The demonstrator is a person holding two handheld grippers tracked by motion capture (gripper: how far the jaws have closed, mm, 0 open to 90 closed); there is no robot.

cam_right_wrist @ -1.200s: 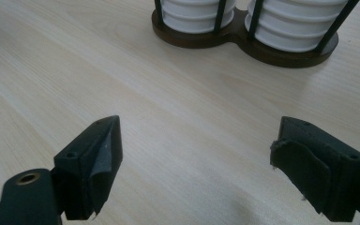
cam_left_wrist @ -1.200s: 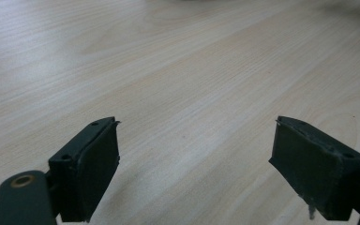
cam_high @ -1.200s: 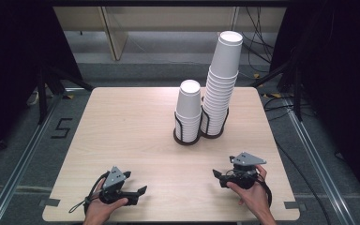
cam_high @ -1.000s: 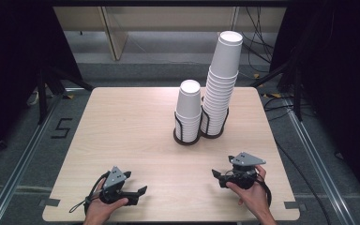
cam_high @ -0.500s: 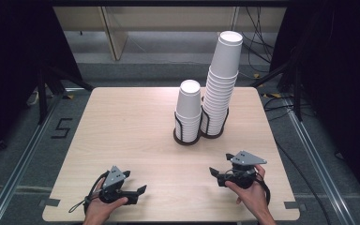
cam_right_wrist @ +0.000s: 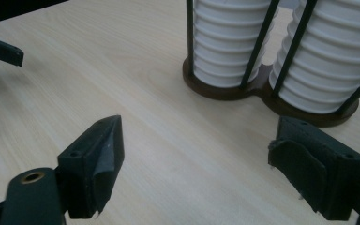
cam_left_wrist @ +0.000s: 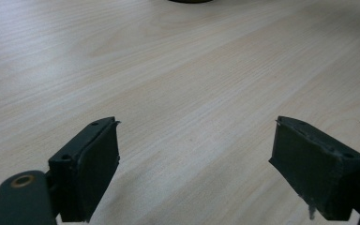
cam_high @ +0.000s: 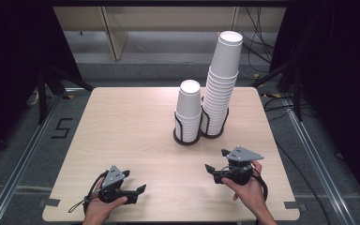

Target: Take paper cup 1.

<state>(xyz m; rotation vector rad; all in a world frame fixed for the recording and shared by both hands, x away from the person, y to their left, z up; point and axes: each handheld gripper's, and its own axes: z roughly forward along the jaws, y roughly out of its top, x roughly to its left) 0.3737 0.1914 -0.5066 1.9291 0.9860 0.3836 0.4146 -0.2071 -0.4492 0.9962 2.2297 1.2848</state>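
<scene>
Both hands rest low on the table (cam_high: 122, 122), left gripper (cam_high: 135, 182) and right gripper (cam_high: 216, 161) gaping empty.

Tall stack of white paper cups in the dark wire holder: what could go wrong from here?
1. The tall stack of white paper cups rises far above its dark two-ring wire holder and leans slightly, so a sideways nudge might topple it.
2. The shorter stack of white paper cups stands right beside it; reaching for one could knock the other.
3. The right gripper and left gripper are both open and empty; nested cups may lift several at once.
</scene>
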